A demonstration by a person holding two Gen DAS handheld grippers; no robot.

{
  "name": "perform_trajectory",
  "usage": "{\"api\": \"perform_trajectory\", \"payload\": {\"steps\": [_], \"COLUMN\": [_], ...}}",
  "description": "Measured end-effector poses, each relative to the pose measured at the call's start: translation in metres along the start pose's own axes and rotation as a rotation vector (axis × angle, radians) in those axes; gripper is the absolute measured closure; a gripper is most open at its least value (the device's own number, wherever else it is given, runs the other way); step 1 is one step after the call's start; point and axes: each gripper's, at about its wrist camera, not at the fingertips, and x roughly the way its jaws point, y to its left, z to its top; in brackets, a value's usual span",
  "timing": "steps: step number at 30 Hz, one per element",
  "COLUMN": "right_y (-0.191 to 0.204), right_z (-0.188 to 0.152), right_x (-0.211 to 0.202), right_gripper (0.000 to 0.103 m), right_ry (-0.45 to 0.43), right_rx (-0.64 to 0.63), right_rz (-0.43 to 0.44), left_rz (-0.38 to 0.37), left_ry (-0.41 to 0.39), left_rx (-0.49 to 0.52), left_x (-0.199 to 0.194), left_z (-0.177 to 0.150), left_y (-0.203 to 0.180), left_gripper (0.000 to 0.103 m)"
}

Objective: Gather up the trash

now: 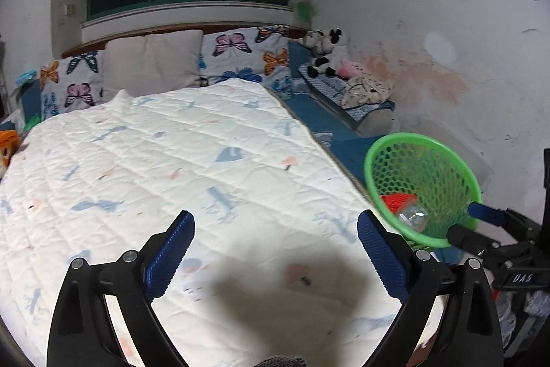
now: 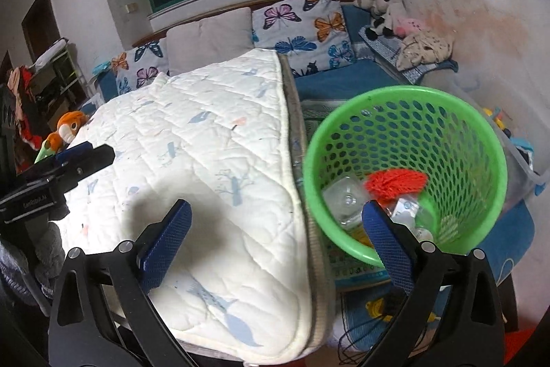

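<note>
Both pairs of blue-padded fingers (image 1: 172, 250) stood wide apart and held nothing: the left gripper (image 1: 275, 250) hung over the near part of the white quilt (image 1: 178, 160), the right gripper (image 2: 278, 239) over the quilt's right edge. Just beyond that edge, the green basket (image 2: 405, 95) held an orange net (image 2: 395, 183) and clear plastic trash (image 2: 343, 198), one right finger overlapping its near rim. Beyond, bare quilt stretched to the butterfly pillows (image 1: 244, 55) at the bed's head.
</note>
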Motion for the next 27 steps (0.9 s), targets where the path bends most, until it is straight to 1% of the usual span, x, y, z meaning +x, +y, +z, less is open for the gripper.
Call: {"api": "perform_trajectory", "payload": {"steps": [10,13,23,27], "right_y": [0.021,0.026,0.038,0.039], "right_z": [-0.003,-0.004,-0.01,-0.01], "right_x": [-0.002,-0.003,-0.001,0.0], "right_gripper": [0.005,0.005,0.005,0.005], "right_ry": [-0.006,-0.008,-0.009,-0.009], "right_rx": [0.001,-0.011,-0.04,-0.035], "right_rz": [0.035,0.036,0.034,0.048], "left_rz": [0.062,0.092,0.119,0.131], "left_ry": [-0.031,-0.033,-0.032,-0.035], "left_rx": [-0.029,-0.025,-0.024,-0.035], "left_x": [-0.024,-0.028,-0.035,-0.039], "left_z": [-0.019,-0.024,-0.032,-0.034], "left_y": [0.018,0.019,0.022,0.026], "left_gripper": [0.01,0.01,0.01,0.01]}}
